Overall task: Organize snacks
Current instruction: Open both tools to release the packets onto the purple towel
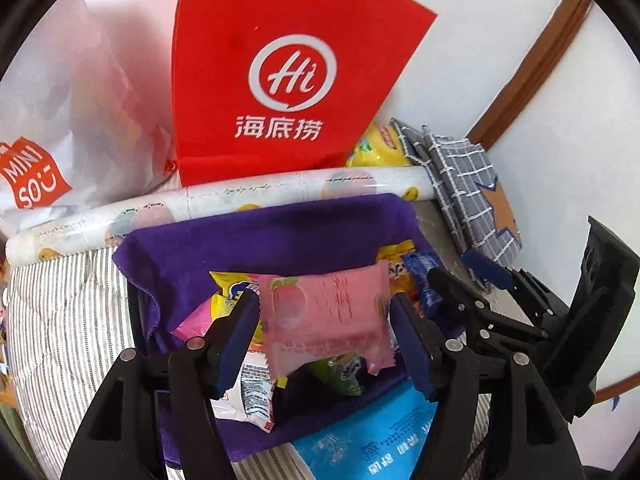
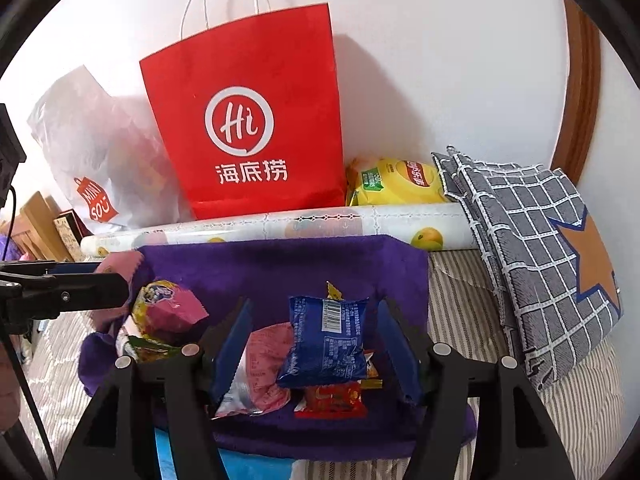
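A basket lined with a purple cloth [image 1: 256, 236] [image 2: 280, 264] sits on the striped bed and holds several snack packets. My left gripper [image 1: 326, 312] is shut on a pink snack packet [image 1: 324, 316] and holds it above the basket; it shows at the left edge of the right wrist view [image 2: 116, 276]. My right gripper [image 2: 314, 336] has its jaws on either side of a blue snack packet [image 2: 326, 340] over the basket. The left pad looks apart from the packet, so the grip is unclear. Pink [image 2: 266, 364], red [image 2: 334, 398] and yellow-pink [image 2: 168, 306] packets lie below.
A red paper bag [image 2: 248, 120] and a white Miniso bag [image 2: 100, 152] stand against the wall. A patterned roll [image 2: 280, 224] lies behind the basket. A yellow chip bag [image 2: 394, 182] and a grey checked cloth [image 2: 532, 248] lie at right. A light blue packet [image 1: 360, 436] lies in front.
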`<state>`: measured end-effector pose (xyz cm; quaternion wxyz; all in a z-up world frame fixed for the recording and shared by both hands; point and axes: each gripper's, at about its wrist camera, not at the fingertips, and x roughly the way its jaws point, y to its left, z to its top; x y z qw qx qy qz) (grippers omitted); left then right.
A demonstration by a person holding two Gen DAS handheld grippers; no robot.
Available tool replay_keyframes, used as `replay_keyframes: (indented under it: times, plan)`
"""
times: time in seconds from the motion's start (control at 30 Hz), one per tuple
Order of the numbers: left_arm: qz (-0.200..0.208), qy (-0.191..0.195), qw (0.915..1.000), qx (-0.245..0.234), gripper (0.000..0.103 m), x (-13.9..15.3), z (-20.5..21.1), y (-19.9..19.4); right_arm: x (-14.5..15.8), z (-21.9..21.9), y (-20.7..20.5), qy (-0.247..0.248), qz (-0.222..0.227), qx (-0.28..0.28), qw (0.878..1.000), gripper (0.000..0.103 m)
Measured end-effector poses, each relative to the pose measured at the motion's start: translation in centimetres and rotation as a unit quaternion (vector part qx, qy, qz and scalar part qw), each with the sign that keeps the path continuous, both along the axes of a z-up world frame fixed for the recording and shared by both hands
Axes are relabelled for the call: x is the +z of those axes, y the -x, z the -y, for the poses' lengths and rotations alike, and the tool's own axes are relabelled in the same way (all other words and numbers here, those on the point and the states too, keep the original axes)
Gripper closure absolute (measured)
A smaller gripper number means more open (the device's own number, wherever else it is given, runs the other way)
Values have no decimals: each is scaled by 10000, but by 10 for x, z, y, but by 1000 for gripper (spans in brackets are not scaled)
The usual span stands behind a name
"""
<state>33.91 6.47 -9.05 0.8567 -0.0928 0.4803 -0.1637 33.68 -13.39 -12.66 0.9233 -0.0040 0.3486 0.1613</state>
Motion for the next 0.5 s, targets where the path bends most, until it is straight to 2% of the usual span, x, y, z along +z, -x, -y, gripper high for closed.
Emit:
replay_keyframes:
  times: [0.5]
  plan:
    - [258,122,9990,-345,35,36,15,29,17,5,67,119,56,-323,9994,41]
